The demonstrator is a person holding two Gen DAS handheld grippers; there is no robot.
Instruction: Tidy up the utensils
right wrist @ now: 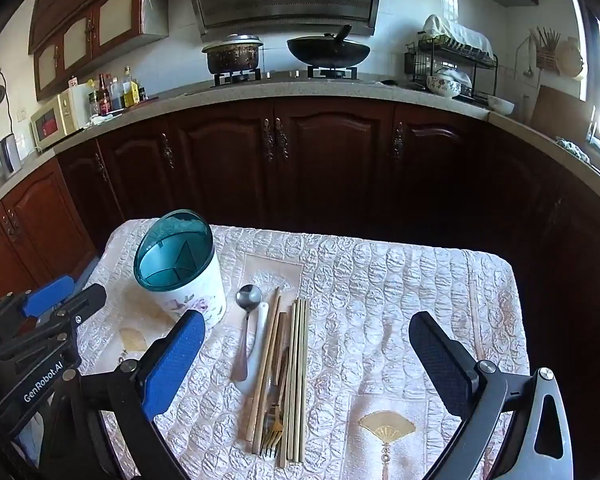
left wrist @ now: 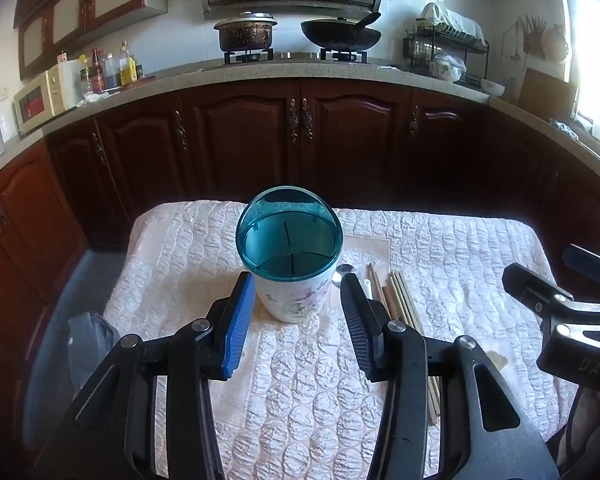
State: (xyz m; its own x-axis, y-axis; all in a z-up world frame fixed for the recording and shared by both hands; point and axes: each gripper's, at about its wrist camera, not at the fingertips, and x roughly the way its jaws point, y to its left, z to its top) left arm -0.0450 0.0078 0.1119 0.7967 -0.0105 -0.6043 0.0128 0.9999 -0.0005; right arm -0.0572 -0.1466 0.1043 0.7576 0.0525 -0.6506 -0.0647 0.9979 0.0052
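Quilted table (right wrist: pixel 400 280) holds utensil holder (right wrist: pixel 180 268), chopsticks (right wrist: pixel 298 376), spoon (right wrist: pixel 247 320)

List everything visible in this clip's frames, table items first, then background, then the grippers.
utensil holder: one, white floral with teal divided insert, upright on the table's left part, empty
metal spoon: one, silver, right of the holder
ceramic spoon: one, white, beside the metal spoon
chopsticks: several, light wood, lying together mid-table
fork: one, gold, among the chopsticks
tablecloth: one, pale quilted
pot: one, dark, on the stove
wok: one, black, on the stove
microwave: one, cream, on the left counter
left gripper: jaws open around the holder
right gripper: jaws open above the utensils
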